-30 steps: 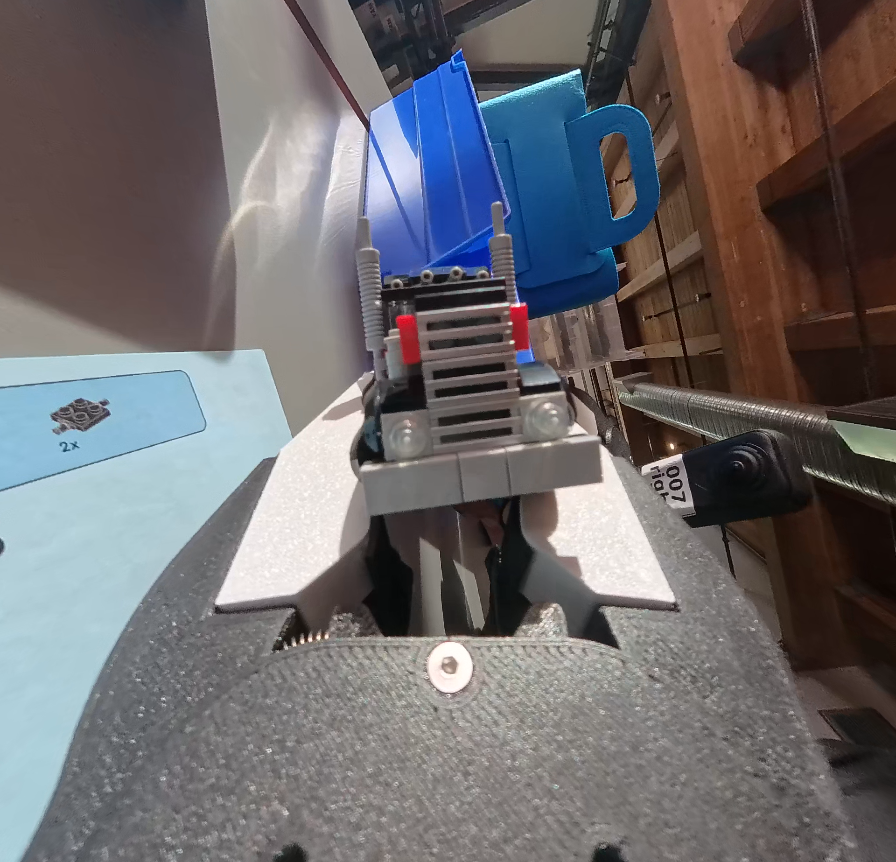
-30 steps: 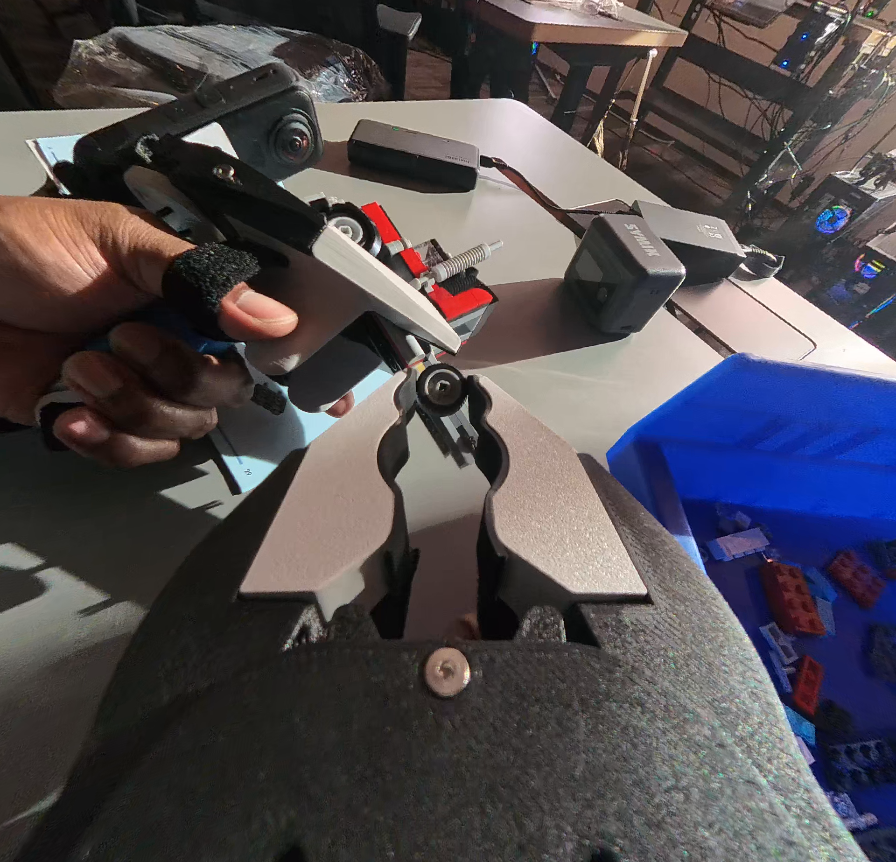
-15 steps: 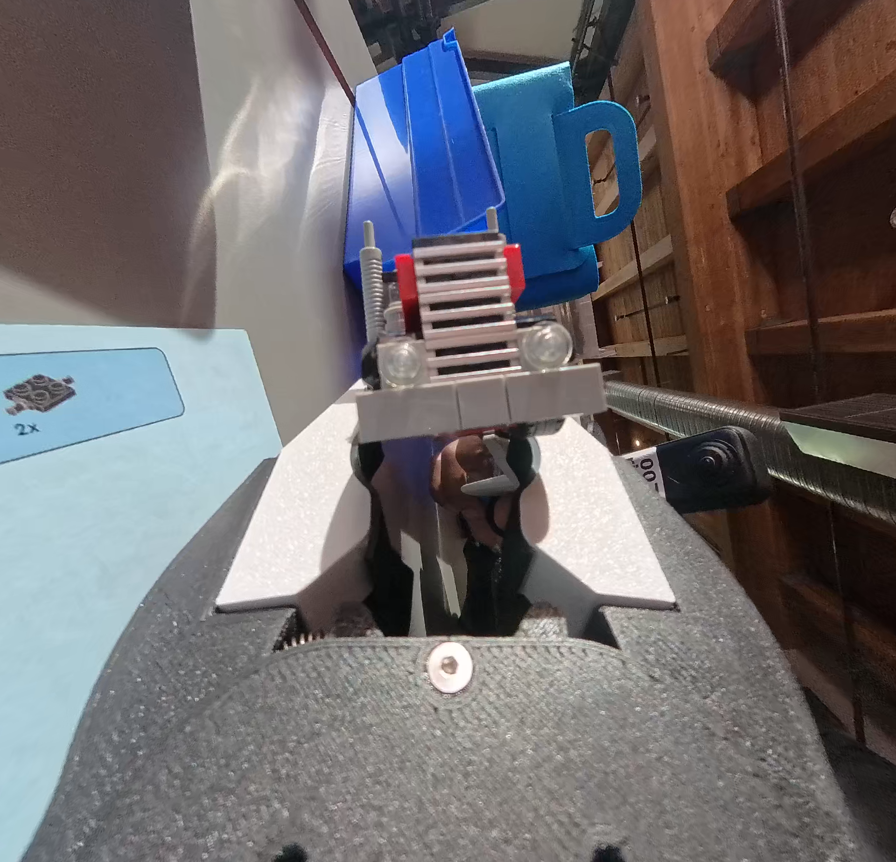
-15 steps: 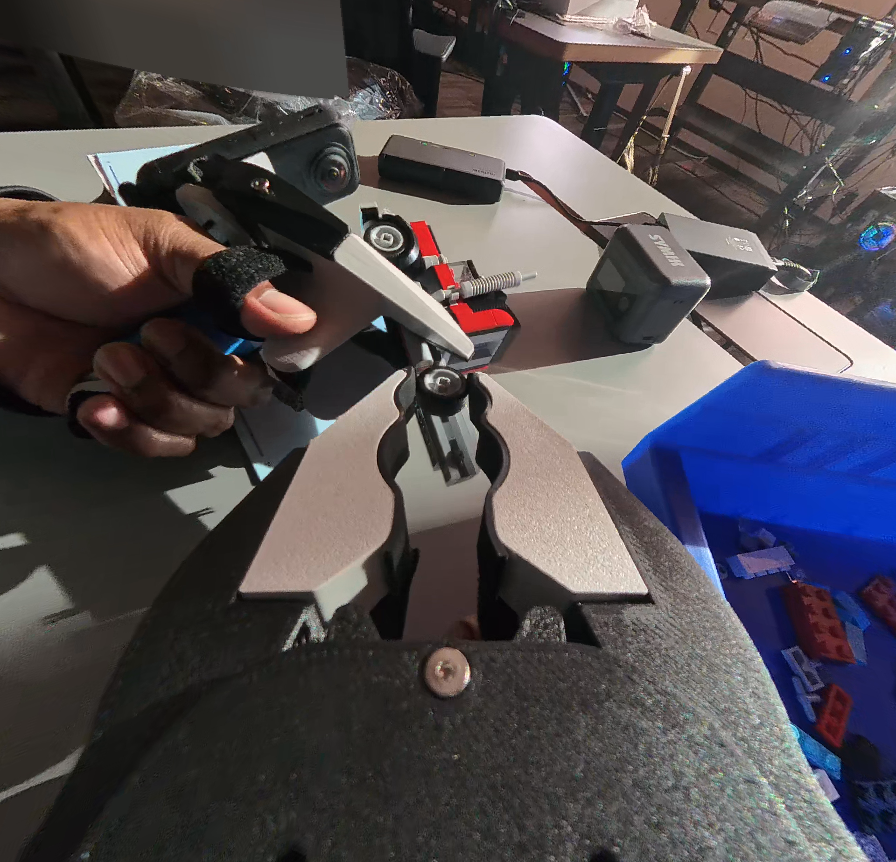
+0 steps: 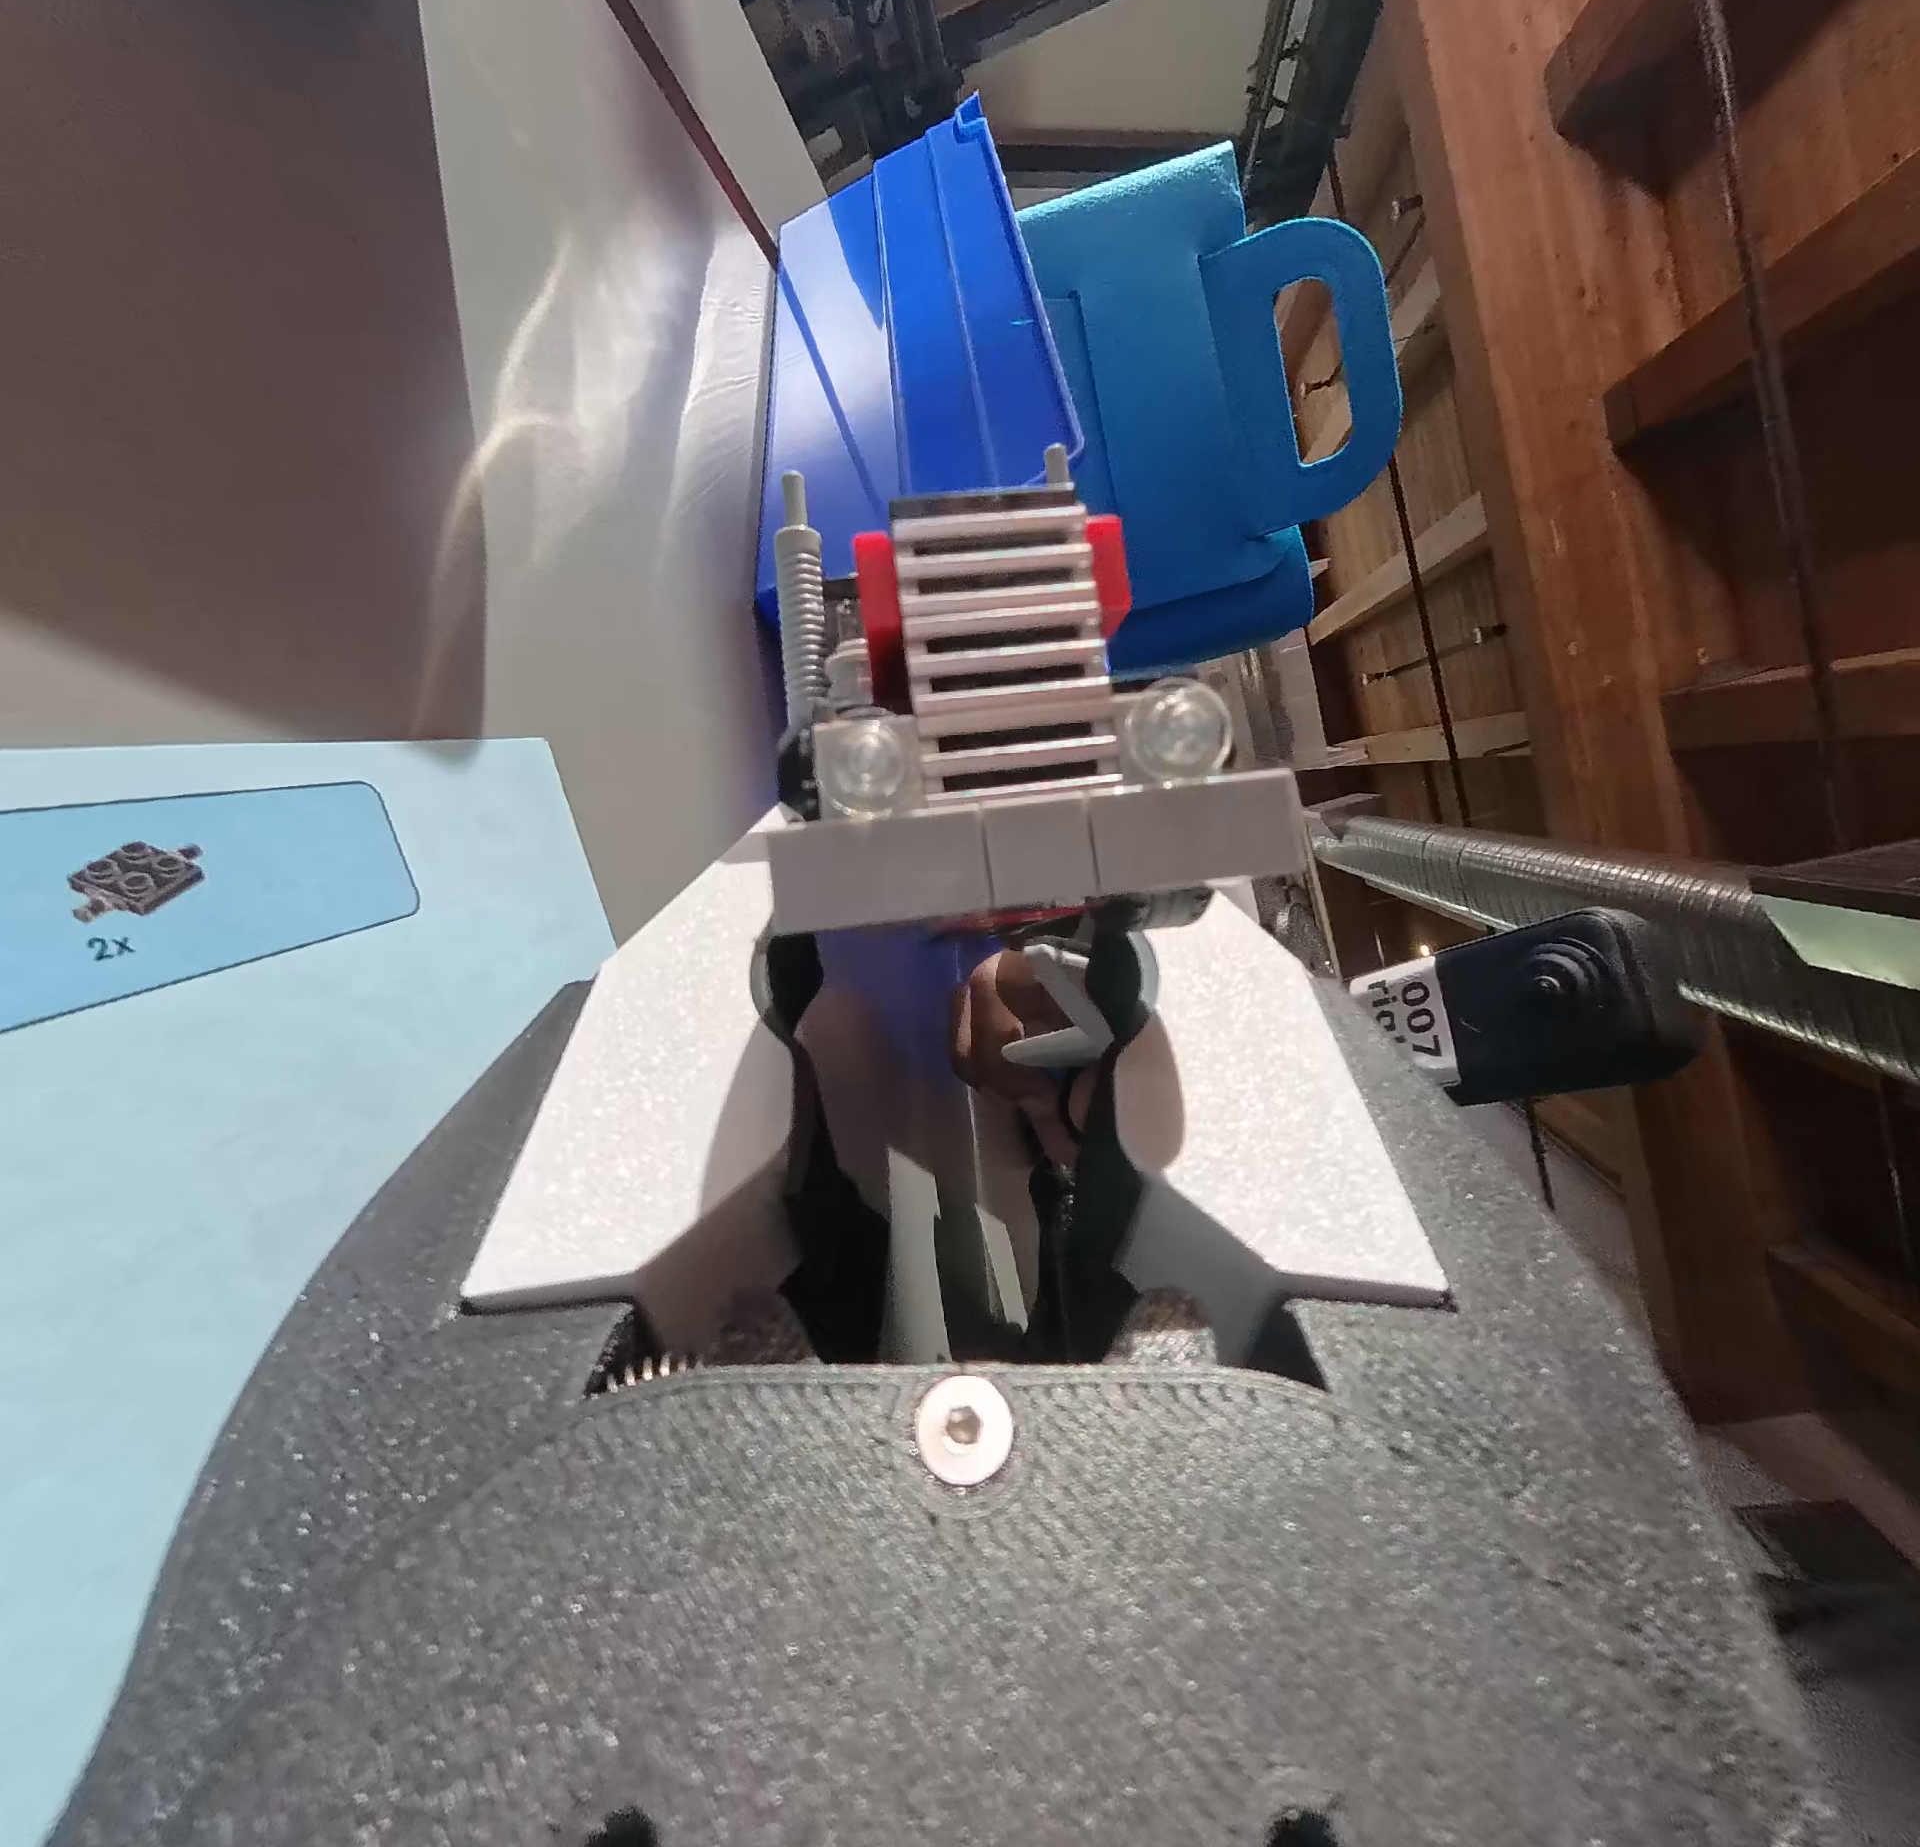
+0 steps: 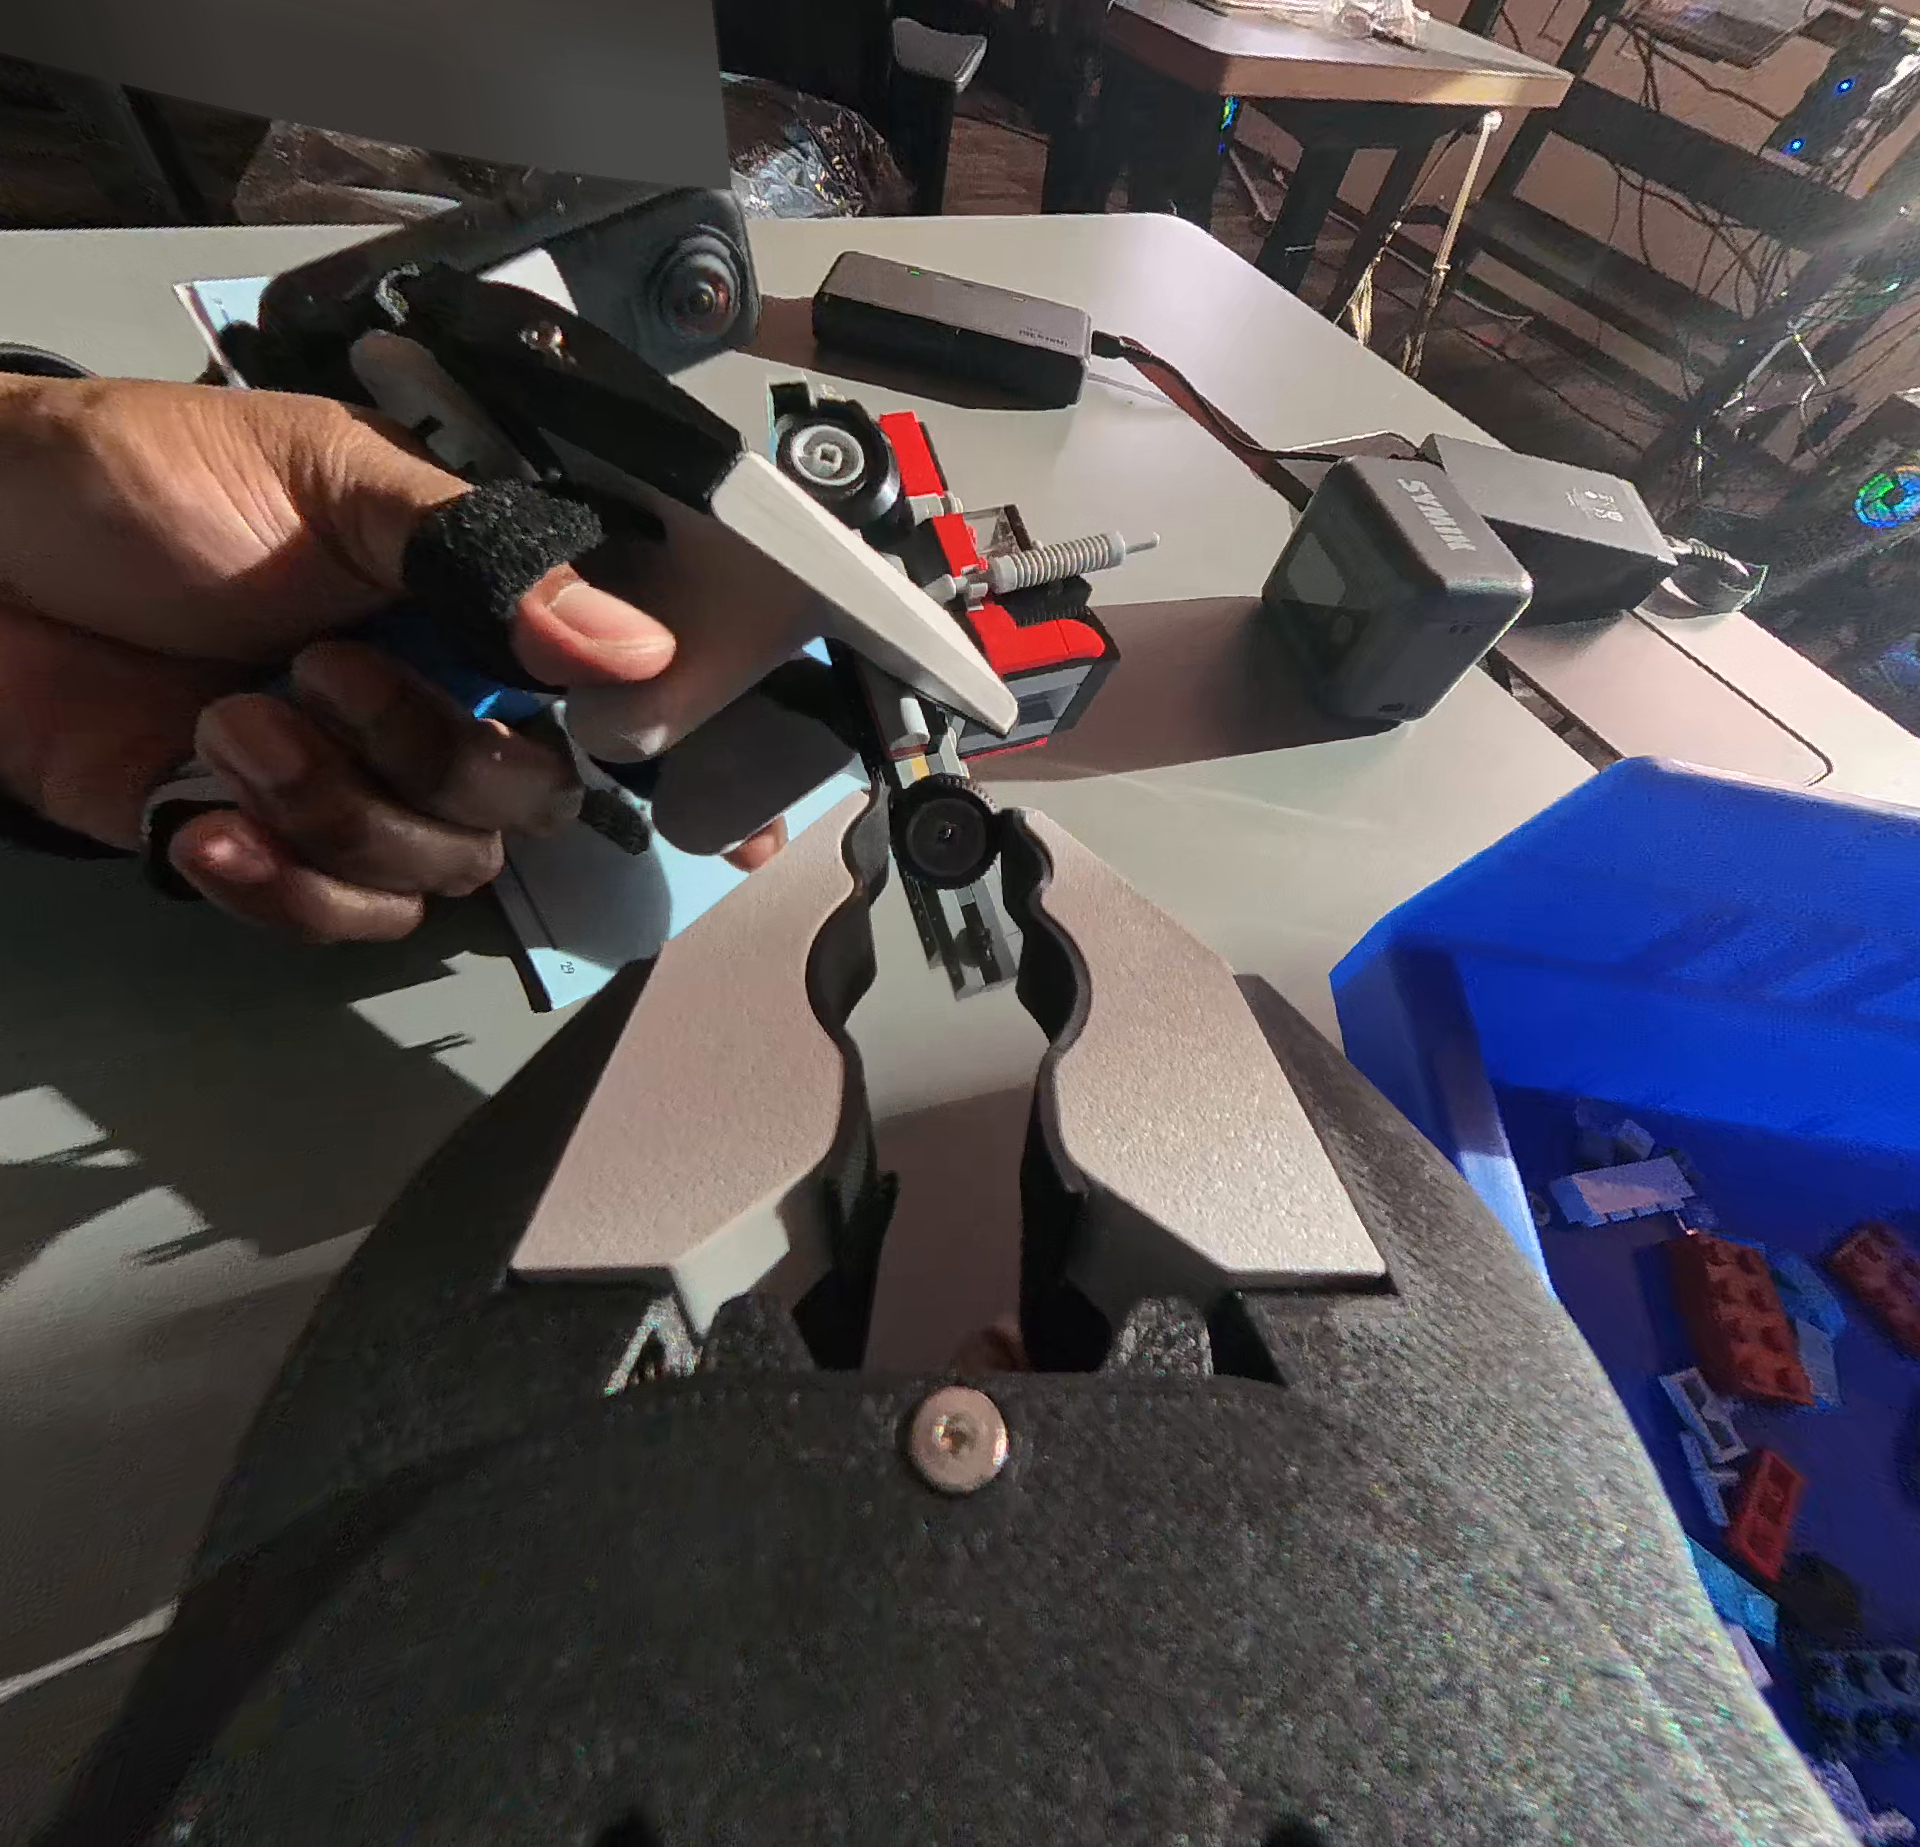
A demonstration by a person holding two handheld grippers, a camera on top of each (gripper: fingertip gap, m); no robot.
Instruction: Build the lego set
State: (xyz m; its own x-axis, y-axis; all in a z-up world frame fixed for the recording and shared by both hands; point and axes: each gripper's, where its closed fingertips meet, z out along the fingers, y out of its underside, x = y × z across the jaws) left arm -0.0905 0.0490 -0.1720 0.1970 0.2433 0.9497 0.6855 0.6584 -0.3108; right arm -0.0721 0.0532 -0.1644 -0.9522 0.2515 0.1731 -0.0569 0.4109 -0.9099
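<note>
In the right wrist view, a hand (image 6: pixel 239 654) at the left holds the left gripper (image 6: pixel 914 717) above the desk (image 6: pixel 1226 831), its jaws closed on the truck (image 6: pixel 997 602). The truck is in the air over the desk's middle, its long axis running from near to far, tilted, with one wheel (image 6: pixel 826 457) turned up. A booklet (image 6: pixel 613 904) lies under the hand, mostly hidden by it. The right gripper (image 6: pixel 943 841) meets the truck from below, jaws closed on a small black wheel (image 6: pixel 943 833) at the truck's near end; whether that wheel is seated on the truck cannot be told. Beyond the truck the desk is open up to a black box (image 6: pixel 951 327) and a dark cube (image 6: pixel 1392 592). The blue bin (image 6: pixel 1662 966) of loose bricks (image 6: pixel 1735 1319) crowds the right edge, near the right gripper and cut off by the frame.

In the left wrist view, the booklet fills the left, the truck's grille (image 5: pixel 1003 644) faces the camera between the fingertips (image 5: pixel 1226 924), and its underside is hidden. The bin stands behind it, and the right gripper's camera (image 5: pixel 1558 997) shows at the right.
</note>
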